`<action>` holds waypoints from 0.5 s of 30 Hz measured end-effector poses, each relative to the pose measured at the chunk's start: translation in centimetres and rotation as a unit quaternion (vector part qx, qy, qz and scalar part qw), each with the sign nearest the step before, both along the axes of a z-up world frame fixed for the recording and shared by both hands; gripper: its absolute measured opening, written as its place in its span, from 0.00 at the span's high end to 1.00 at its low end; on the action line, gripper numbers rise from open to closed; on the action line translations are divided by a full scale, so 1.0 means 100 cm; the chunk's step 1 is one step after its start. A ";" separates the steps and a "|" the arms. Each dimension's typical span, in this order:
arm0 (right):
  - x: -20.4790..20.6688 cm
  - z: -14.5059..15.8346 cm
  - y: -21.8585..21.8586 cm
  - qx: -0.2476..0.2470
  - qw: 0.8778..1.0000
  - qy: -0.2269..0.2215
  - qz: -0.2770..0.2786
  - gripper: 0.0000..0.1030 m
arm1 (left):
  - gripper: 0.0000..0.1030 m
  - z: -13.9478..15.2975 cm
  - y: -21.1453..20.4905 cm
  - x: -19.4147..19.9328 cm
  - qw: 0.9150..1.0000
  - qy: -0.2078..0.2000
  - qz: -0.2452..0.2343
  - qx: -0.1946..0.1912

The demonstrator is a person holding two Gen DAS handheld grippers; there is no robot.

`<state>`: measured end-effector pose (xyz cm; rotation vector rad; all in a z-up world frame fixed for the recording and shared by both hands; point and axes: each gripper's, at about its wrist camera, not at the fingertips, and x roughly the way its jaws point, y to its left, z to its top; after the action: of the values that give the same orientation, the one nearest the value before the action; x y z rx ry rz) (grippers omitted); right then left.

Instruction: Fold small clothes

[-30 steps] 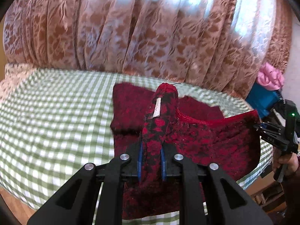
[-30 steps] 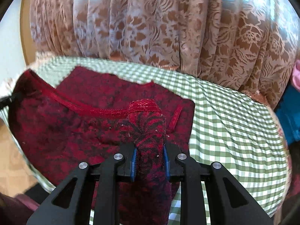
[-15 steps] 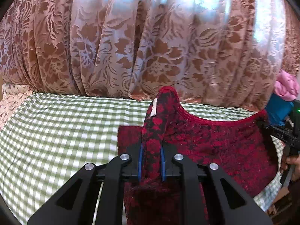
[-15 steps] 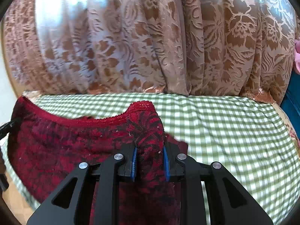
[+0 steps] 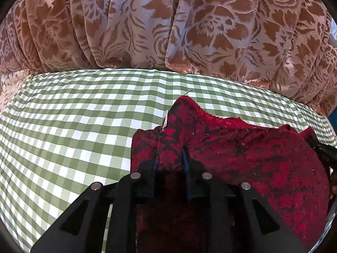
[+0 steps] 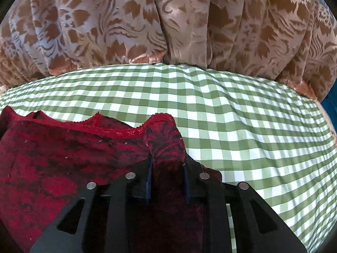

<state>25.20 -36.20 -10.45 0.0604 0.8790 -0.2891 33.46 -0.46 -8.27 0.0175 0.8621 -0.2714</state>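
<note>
Each gripper clamps one corner of the garment [image 5: 248, 160]: the left gripper [image 5: 169, 162] pinches the corner by the white label [image 5: 165, 122], the right gripper [image 6: 167, 164] the other. Holding both corners likely keeps the scalloped trim [image 6: 126, 131] taut and level, so the cloth can be laid flat on the near part of the tabletop [image 5: 73, 126]. The fabric is soft red knit with a black floral pattern. The checked cover is smooth, and a brocade curtain [image 6: 147, 21] hangs at the far edge.
</note>
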 end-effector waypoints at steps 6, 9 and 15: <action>-0.024 0.022 -0.020 0.057 0.998 -0.035 -0.008 0.36 | 0.44 0.020 0.026 -0.025 0.999 -0.005 0.016 -0.028; -0.056 0.031 -0.032 0.101 0.994 -0.053 -0.005 0.35 | 0.37 0.023 0.047 -0.053 0.999 -0.007 0.009 -0.041; -0.142 0.014 -0.046 0.193 0.980 -0.047 0.016 0.27 | 0.30 0.007 0.091 -0.116 0.992 0.032 -0.006 -0.126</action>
<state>10.99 -40.78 -9.04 0.4170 0.8320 -0.0822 21.85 8.67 -7.58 -0.2221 0.8863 -0.3918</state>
